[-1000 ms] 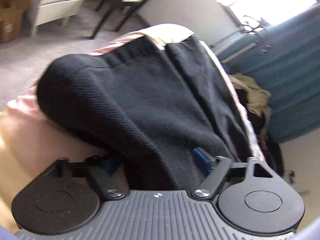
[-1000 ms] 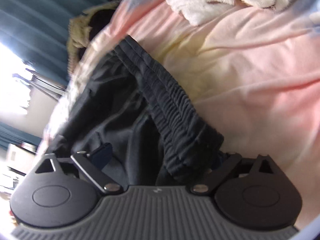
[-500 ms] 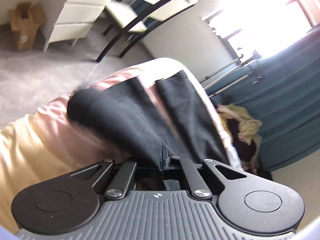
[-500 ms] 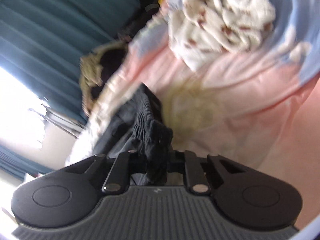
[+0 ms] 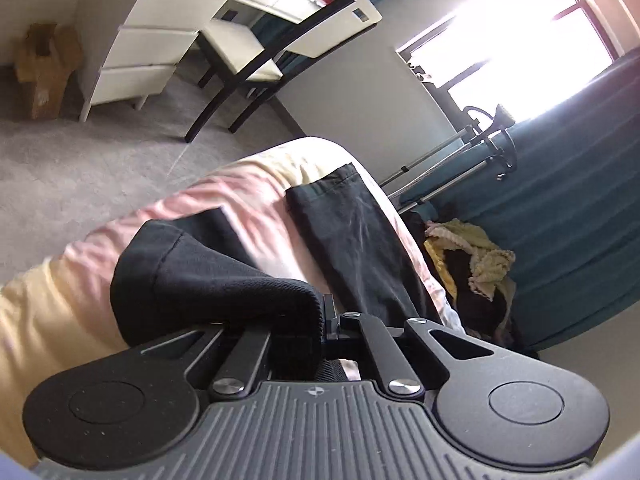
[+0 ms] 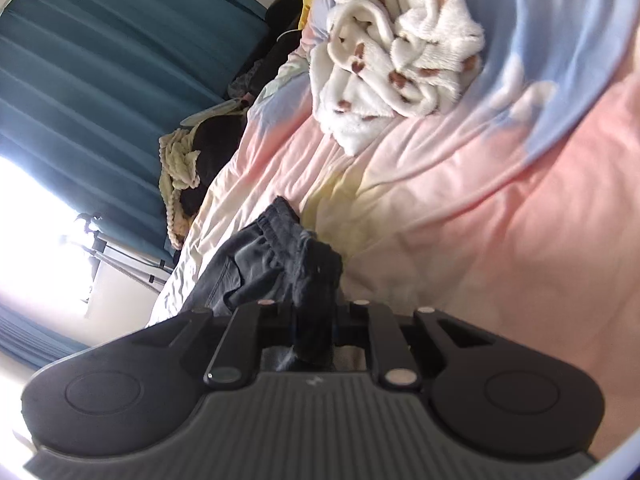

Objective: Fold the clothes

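Observation:
A pair of black trousers lies on a pink and yellow bedsheet, the legs reaching toward the bed's far edge. My left gripper is shut on a bunched fold of the black fabric, which is lifted off the sheet. In the right wrist view my right gripper is shut on the gathered elastic waistband of the same trousers, held just above the sheet.
A white fleece with brown hearts lies crumpled further up the bed. A heap of yellow and dark clothes sits beside the bed by teal curtains. A chair, white drawers and a cardboard box stand on the carpet.
Both grippers closed from open onto the black trousers. They then lifted and drew back, so the fabric is raised and more of the bed and room shows.

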A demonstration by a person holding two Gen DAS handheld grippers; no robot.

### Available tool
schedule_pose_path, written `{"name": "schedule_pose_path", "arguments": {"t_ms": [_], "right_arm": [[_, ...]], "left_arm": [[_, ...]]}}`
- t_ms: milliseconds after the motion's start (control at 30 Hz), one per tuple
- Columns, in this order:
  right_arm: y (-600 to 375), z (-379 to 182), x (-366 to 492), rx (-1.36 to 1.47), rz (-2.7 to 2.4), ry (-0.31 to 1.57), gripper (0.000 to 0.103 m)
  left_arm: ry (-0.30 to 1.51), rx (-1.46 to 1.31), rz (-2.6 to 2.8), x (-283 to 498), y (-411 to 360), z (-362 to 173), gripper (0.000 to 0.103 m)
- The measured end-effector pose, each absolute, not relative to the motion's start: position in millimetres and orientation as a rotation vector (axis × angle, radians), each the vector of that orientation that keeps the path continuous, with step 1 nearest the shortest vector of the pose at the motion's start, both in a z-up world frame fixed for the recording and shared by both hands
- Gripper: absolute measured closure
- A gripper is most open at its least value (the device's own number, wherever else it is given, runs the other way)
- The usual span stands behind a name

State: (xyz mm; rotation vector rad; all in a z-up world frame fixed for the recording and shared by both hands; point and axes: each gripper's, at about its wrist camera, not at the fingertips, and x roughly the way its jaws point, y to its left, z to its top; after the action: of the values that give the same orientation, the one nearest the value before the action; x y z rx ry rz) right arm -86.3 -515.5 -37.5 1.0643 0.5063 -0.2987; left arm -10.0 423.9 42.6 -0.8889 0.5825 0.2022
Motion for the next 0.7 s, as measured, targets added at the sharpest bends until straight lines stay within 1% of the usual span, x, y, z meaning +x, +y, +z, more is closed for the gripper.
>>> {"name": "schedule_pose_path", "arguments": {"t_ms": [200,400,500,700], "right_arm": [[-522,-24,-42,1.079,-0.319,0.464,0.088],[-533,-23,49,1.025,-0.389,0.448,0.088],[-539,-41,98,1.014,-0.427,0.46,0.088],[-551,-86,176,1.003,-0.458,0.479,0.088]], "left_arm": [[0.595,-0.784,0.211,95,408,68,0.098],[0.616,-0.666,0.251,231,369,77,0.098],[0.649,-0.612,0.271,298,354,68,0.098],[0.707,-0.564,0.297,410,328,29,0.098]]}}
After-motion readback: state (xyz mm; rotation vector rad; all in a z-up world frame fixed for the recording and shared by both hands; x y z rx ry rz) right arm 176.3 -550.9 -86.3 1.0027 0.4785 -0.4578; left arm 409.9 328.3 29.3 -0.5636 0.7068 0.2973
